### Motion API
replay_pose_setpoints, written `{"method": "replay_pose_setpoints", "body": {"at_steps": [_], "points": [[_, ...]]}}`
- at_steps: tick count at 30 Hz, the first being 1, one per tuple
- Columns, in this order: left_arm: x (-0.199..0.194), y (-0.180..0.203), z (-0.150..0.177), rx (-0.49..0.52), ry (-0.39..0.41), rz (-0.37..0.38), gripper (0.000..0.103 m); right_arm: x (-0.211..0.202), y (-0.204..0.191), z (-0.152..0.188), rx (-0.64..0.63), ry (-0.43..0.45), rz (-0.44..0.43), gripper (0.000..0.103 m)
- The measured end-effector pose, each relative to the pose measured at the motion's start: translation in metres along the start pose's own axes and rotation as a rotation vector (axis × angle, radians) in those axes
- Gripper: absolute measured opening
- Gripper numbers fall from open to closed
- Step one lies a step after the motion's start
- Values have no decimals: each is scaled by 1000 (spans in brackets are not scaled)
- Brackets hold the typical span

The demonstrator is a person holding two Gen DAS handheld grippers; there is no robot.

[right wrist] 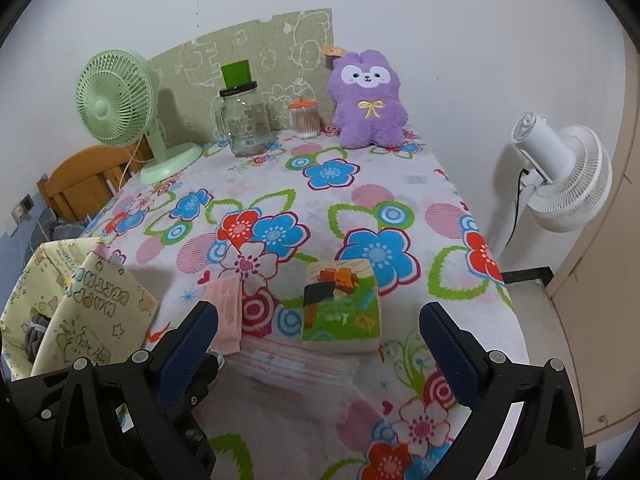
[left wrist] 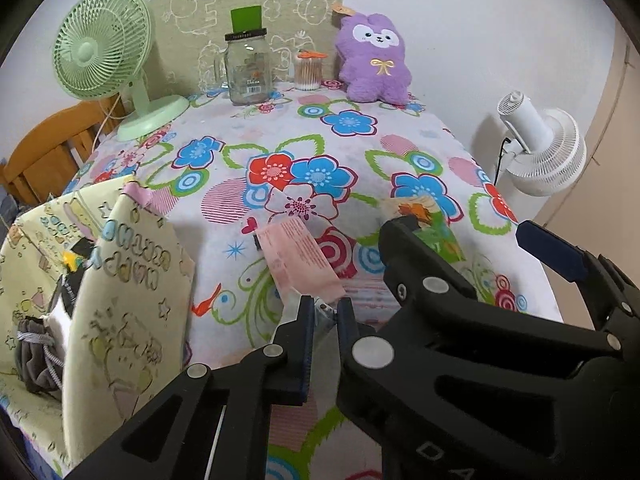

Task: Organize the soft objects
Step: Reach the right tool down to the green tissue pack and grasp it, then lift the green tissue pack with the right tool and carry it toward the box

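Left gripper pinched the near end of the pink pack; right gripper hung wide apart over the green pack.

The left jaws stood almost together on the pink pack's near end, which seemed caught between them, though the contact itself was partly hidden. The pack's long axis ran away from that gripper and slightly to its left, over the flowered cloth. The bag, open at the top, stood close on the left, so the left hand looked the nearer one for dropping the pink pack in, by a short swing leftward. The green pack lay flat just ahead of the right gripper, between the lines of its spread fingers and untouched, its long axis pointing roughly along them. A clear zip bag lay just nearer than it.
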State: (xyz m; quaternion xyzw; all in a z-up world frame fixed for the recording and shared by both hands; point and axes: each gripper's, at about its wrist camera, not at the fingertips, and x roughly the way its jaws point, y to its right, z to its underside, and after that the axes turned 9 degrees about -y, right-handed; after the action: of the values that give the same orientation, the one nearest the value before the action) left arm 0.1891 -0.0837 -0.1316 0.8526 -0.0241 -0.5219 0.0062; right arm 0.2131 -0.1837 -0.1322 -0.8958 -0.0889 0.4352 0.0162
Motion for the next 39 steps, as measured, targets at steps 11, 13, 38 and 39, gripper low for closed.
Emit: {"method": "replay_pose_setpoints", "body": {"at_steps": [11,13,38,39], "points": [[29,-7,-6,-35,-61,6,9,47,8,-4,18,-135,0,85],[30,-7,-6,-34,-58,4,9,54,11,-4,28,-160,10,79],[4,2,7,-6,-29,2,4,12,5,7,24,-108,15,55],[2,3,8,-5,-29,5,3,9,4,8,23,-104,13,55]]}}
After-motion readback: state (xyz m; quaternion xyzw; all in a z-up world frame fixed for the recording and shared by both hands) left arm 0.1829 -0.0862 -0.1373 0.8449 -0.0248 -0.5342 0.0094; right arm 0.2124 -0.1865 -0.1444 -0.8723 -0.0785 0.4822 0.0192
